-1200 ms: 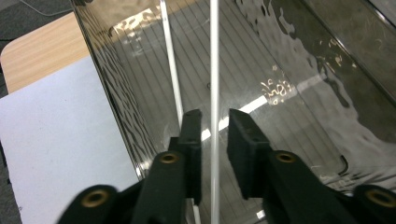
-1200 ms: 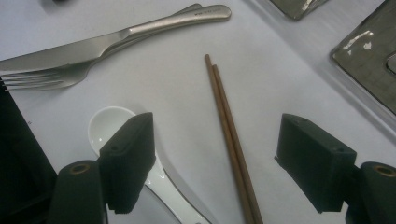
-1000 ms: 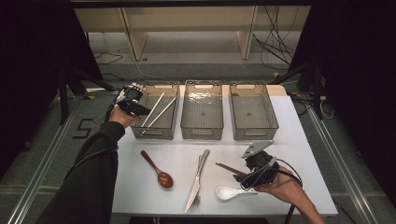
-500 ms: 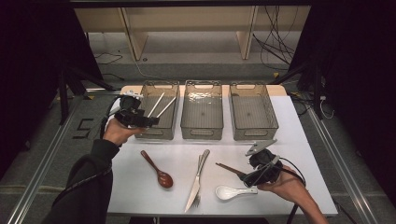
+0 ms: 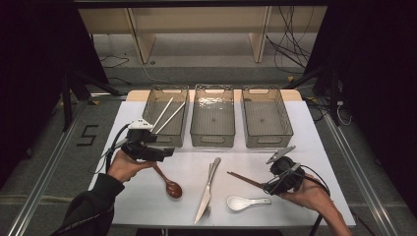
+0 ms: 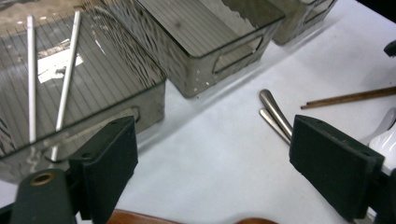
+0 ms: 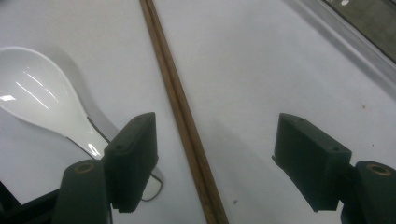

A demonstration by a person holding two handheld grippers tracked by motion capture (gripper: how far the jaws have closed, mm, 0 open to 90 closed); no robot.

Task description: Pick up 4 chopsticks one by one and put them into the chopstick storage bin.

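We hold the right tool low over the worktop, its jaws wide apart and gripping nothing. Between them, nearer the left jaw, lie the brown chopsticks, the pair pressed side by side and flat on the sheet. In the right gripper view their long axis runs away from us, roughly along the line of the jaws, so the jaws stand one on each side of the sticks; we judge that closing would catch them across their width. In the high view the chopsticks lie slanted, their far end pointing up and left toward the knife, their near end under the right tool. Just beside them, on the near side, rests the white spoon, its bowl close to the left jaw in the right gripper view.

The left tool is likewise wide open and empty, held in front of the left bin. The wooden spoon lies just below it; its handle shows at the bottom edge of the left gripper view.

Two metal chopsticks lean in the left bin; the middle bin and right bin stand empty. The right hand is by far the nearer to the brown chopsticks.
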